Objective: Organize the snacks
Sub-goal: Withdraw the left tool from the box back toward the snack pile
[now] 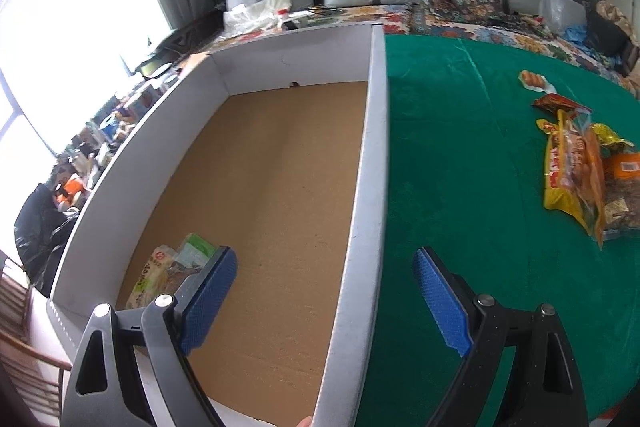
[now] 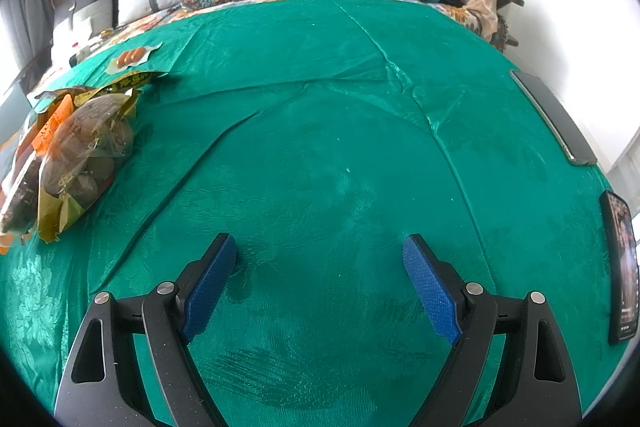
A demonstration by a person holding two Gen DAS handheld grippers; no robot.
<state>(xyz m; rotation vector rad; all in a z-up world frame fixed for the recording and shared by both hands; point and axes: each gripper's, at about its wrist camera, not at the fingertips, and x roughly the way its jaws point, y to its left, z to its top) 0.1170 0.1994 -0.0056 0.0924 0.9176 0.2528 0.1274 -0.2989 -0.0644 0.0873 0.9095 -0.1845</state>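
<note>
A green satin bedspread (image 2: 320, 131) serves as sorting surface. The white cardboard box with brown floor (image 1: 372, 163) is kept alongside, two packets (image 1: 168, 267) already inside. Remaining crinkly snack bags (image 2: 72, 151) are piled apart. Left gripper (image 1: 324, 295) and right gripper (image 2: 320, 283) are spread, empty.

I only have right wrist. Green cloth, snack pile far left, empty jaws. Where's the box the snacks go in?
Observer: The left wrist view shows a white cardboard box on the cloth's far side from the snack pile.
Operator: Anything in it yet?
Observer: Two or so packets in its near left corner; the rest of the brown floor is bare.
Operator: Left gripper holding something?
Observer: No. The left gripper is open and empty, straddling the box's right wall.
</note>
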